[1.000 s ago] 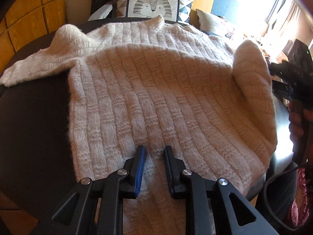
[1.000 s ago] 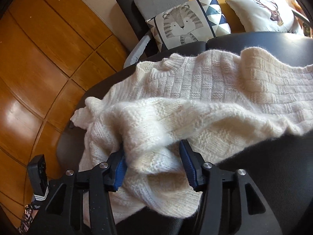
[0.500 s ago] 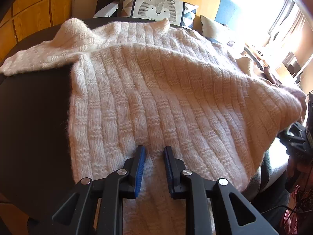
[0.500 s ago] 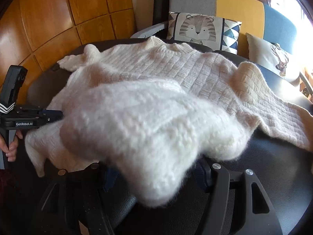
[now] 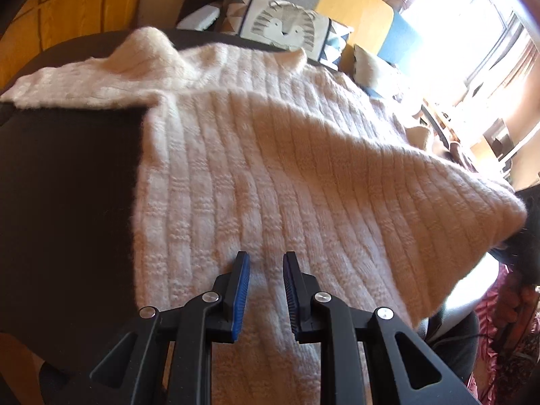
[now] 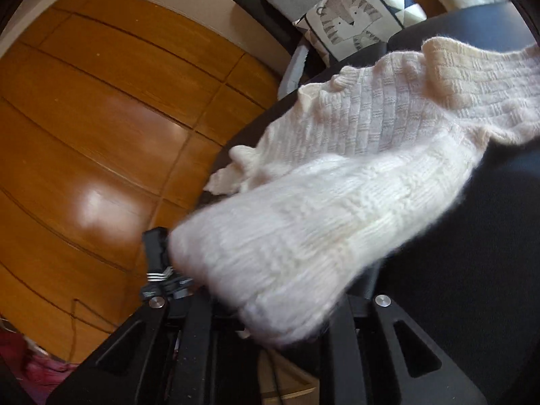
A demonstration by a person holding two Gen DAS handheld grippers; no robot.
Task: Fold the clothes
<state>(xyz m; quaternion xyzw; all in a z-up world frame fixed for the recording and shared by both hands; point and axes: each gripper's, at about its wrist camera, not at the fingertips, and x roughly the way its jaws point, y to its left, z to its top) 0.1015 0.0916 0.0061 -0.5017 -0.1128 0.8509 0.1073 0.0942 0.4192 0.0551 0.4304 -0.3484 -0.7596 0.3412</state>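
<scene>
- My left gripper (image 5: 266,288): black, blue-padded jaws a little apart, resting on the near hem of the cream ribbed knit sweater (image 5: 270,175); I see no pinch.
- My right gripper (image 6: 270,317): jaws have just been closing; a fold of the sweater's side drapes over them, pads hidden, so grip cannot be confirmed.
- Sweater: spread on the dark round table (image 5: 67,185), one sleeve out flat, the opposite side lifted.
- Progress, my judgement: first side fold begun, not laid; sleeves and the halving fold remain.
- Containers: none in view.
- Beyond: tiger-print cushion (image 5: 287,27) on the seating.
</scene>
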